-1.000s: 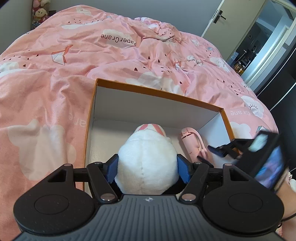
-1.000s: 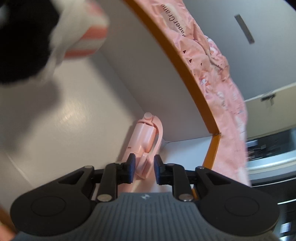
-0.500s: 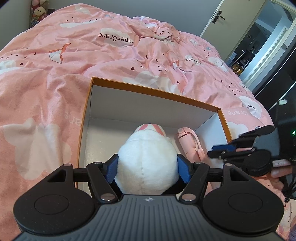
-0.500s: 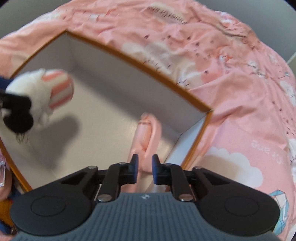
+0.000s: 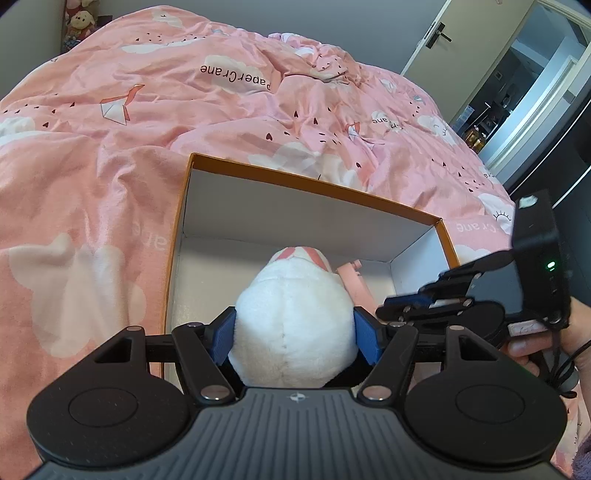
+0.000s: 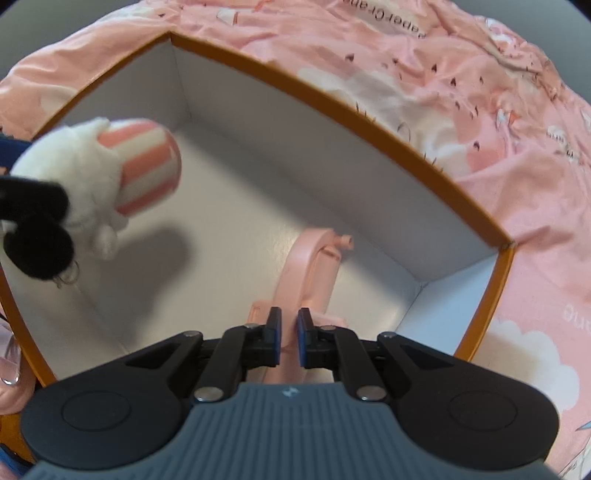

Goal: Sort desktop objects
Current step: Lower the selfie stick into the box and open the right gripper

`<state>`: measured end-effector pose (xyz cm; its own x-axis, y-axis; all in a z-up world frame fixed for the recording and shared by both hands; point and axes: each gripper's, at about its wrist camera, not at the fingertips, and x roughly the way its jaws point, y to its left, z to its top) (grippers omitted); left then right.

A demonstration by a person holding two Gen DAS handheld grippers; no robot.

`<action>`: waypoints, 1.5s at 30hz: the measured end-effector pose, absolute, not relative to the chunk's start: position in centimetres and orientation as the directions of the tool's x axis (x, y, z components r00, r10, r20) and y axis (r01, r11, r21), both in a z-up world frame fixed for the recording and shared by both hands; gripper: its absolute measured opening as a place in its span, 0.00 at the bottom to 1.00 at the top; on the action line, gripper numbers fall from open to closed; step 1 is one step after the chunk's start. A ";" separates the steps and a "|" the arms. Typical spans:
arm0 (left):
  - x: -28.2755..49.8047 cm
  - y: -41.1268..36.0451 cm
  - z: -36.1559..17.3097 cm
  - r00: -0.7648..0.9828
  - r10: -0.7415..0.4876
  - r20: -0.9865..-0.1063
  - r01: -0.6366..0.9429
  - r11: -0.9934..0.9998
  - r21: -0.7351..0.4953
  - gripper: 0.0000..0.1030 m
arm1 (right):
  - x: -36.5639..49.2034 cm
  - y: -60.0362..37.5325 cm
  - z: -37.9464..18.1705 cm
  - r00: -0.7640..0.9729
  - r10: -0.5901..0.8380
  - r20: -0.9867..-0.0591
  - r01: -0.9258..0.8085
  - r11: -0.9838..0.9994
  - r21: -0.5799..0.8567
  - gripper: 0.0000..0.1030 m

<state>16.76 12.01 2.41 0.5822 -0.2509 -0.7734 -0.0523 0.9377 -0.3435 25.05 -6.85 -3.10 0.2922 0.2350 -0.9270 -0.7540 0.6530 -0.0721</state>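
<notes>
An orange-rimmed white box (image 5: 295,177) lies on the bed. My left gripper (image 5: 295,328) is shut on a white plush toy (image 5: 291,317) with a pink-striped part and holds it above the box floor, at the near left side (image 6: 92,166). A pink plastic gadget (image 6: 310,273) lies on the box floor near the right corner (image 5: 351,273). My right gripper (image 6: 289,325) hovers above the gadget's near end. Its jaws are closing to a narrow gap, and nothing is pinched between them. In the left wrist view it reaches in from the right (image 5: 417,302).
A rumpled pink duvet (image 5: 110,147) surrounds the box (image 6: 332,107) on all sides. A person's hand (image 5: 524,347) holds the right gripper's handle. A door (image 5: 436,37) and a dark doorway stand at the back right. Stuffed toys (image 5: 79,18) sit in the far left corner.
The right gripper let go of the pink gadget, pulled up and back out of the box, turned, and narrowed its jaws. The left gripper has kept still with the plush toy.
</notes>
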 end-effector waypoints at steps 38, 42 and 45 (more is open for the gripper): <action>17.7 9.5 1.3 0.544 -0.299 -0.784 0.002 0.935 -0.355 0.75 | 28.1 -11.1 -1.6 0.295 0.181 -0.938 -0.519 0.855 0.002 0.15; 17.7 9.5 1.3 0.543 -0.299 -0.785 0.002 0.935 -0.355 0.75 | 27.8 -10.0 -2.1 0.285 0.165 -0.944 -0.559 0.829 -0.024 0.18; 17.7 9.5 1.3 0.543 -0.302 -0.784 0.006 0.935 -0.355 0.75 | 27.8 -9.0 -2.4 0.281 0.127 -0.951 -0.596 0.800 -0.070 0.26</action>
<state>17.74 9.46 1.31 0.5428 -0.3015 -0.7839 0.0058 0.9347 -0.3555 27.83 -8.97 -2.39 0.2815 0.1266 -0.9512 -0.5961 0.7999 -0.0699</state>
